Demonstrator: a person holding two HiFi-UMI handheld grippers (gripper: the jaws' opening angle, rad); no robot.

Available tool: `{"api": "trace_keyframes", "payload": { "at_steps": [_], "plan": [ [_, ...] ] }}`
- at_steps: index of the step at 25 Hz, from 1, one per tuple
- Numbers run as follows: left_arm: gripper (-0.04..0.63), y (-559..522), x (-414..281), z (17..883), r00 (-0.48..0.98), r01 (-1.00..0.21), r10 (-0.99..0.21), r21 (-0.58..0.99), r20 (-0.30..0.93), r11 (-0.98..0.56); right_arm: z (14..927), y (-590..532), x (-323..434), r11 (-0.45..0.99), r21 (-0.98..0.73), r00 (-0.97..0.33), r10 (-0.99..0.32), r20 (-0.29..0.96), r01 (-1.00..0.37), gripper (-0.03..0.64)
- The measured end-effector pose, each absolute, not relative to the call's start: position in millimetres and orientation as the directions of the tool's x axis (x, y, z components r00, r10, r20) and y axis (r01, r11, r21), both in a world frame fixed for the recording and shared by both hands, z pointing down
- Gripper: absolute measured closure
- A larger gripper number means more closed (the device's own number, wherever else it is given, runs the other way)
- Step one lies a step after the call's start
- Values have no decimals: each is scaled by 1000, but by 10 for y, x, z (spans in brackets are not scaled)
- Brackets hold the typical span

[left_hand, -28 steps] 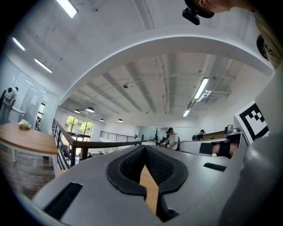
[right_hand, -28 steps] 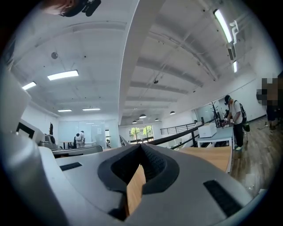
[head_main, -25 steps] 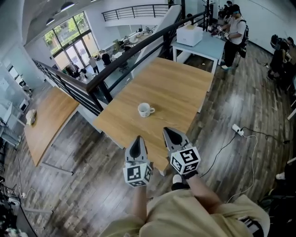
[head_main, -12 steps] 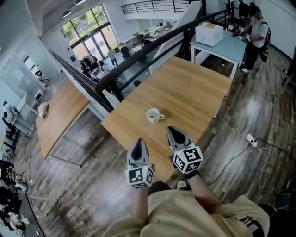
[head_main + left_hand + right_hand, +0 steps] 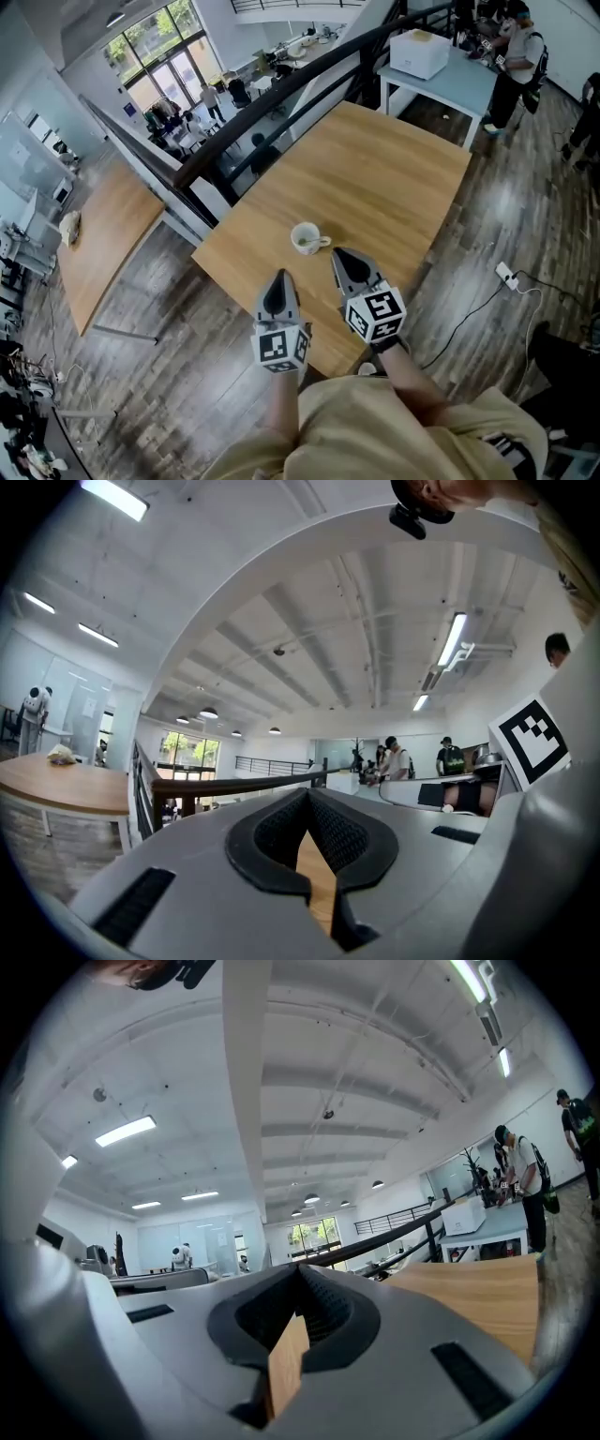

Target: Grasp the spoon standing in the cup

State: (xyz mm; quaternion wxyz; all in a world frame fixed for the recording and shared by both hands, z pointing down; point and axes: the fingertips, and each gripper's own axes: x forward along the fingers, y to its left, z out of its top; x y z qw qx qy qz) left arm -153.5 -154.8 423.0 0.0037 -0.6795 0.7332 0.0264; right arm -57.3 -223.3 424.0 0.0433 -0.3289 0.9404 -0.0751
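A white cup (image 5: 305, 238) stands near the front edge of the wooden table (image 5: 375, 178), its handle pointing right. A thin spoon (image 5: 305, 242) rests inside it. My right gripper (image 5: 339, 255) is shut and empty, its tip just to the right of and nearer than the cup, close to the handle. My left gripper (image 5: 278, 278) is also shut and empty, short of the cup and to its left, over the table's edge. In the left gripper view the jaws (image 5: 307, 794) meet with only table wood behind them. The right gripper view shows the same closed jaws (image 5: 300, 1269). Neither gripper view shows the cup.
A dark railing (image 5: 272, 103) runs behind the table. A second wooden table (image 5: 103, 234) stands lower at the left. A light blue table with a white box (image 5: 419, 52) and a person (image 5: 516, 47) are at the back right. A power strip (image 5: 506, 275) lies on the floor.
Both grippers have come closer to the cup; the right tip now sits just beside its handle. The head view has shifted. Both stay shut.
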Motion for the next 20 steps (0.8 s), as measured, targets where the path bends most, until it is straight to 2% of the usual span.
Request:
{"api": "trace_keyframes", "payload": {
  "at_steps": [6, 20],
  "plan": [
    [591, -1936, -1827, 4306, -50, -998, -999, 50, -20, 48, 4380, -2590, -859, 751, -129, -759, -651, 27, -648, 601],
    [591, -2516, -2161, 5017, 34, -990, -995, 138, 93, -21, 5393, -3044, -1222, 700, -139, -705, -648, 287, -700, 600]
  ]
}}
